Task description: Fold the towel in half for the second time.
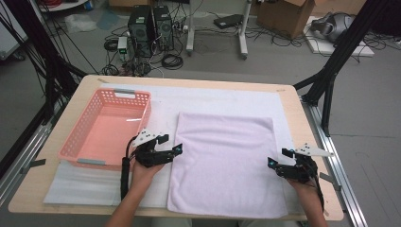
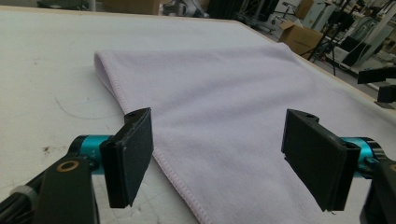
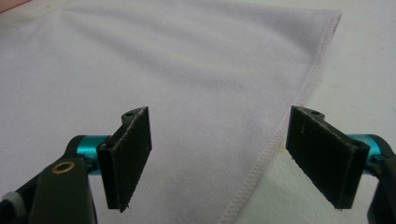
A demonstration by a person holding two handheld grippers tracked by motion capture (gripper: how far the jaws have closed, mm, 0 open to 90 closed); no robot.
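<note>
A pale lilac towel (image 1: 224, 163) lies flat on the table, folded, with its hemmed edges at left and right. My left gripper (image 1: 178, 149) hovers at the towel's left edge, jaws wide open; in the left gripper view the towel (image 2: 224, 102) and its hem pass between the open jaws of the gripper (image 2: 219, 161) without the pads touching. My right gripper (image 1: 270, 163) sits at the towel's right edge, also open. In the right gripper view the hem of the towel (image 3: 154, 79) runs between the two pads of the gripper (image 3: 219, 158).
A pink plastic basket (image 1: 75, 146) stands empty at the table's left, just beside my left hand. A white mat (image 1: 208, 97) covers the tabletop under the towel. The table's metal rail (image 1: 340, 165) runs close to my right hand. Boxes, cables and computers sit on the floor beyond.
</note>
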